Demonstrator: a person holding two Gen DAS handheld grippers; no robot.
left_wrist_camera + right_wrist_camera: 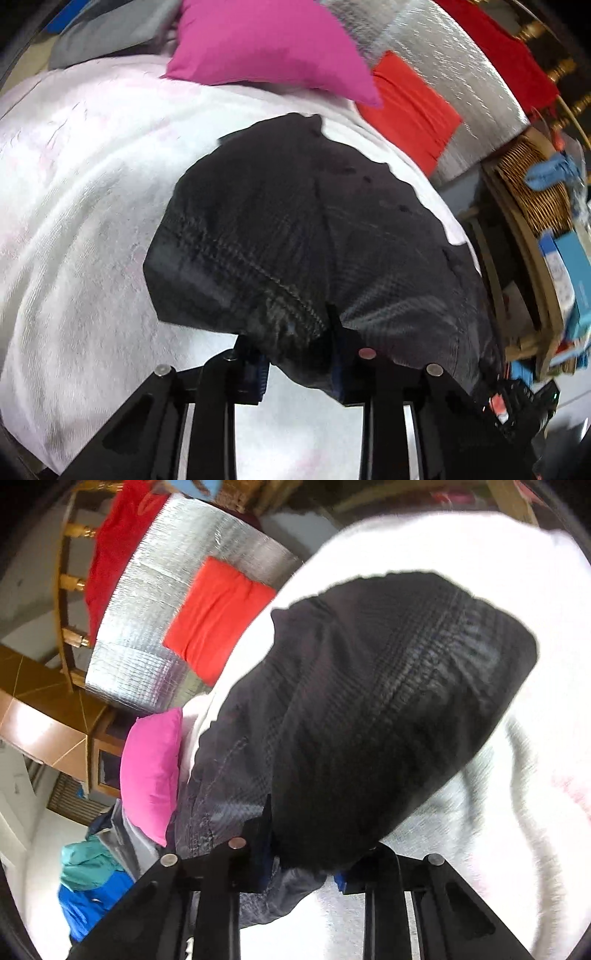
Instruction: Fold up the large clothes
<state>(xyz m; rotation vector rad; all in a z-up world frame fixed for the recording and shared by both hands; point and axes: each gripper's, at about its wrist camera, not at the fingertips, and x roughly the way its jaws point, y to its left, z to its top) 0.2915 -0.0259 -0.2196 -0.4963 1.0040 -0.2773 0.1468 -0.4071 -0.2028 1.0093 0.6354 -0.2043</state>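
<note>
A dark grey, faintly checked garment (295, 229) with an elastic waistband lies partly folded on a white bedspread (81, 192). My left gripper (299, 354) is shut on the garment's near edge, cloth bunched between the fingers. In the right wrist view the same garment (369, 709) hangs lifted over the white bedspread (517, 775). My right gripper (303, 864) is shut on another part of its edge, with a fold drooping below the fingers.
A pink pillow (266, 44) and a red cushion (410, 107) lie at the far side by a silver quilted surface (461, 74). A wicker basket (532, 192) stands at the right. A pile of blue and teal clothes (92, 878) lies at the left.
</note>
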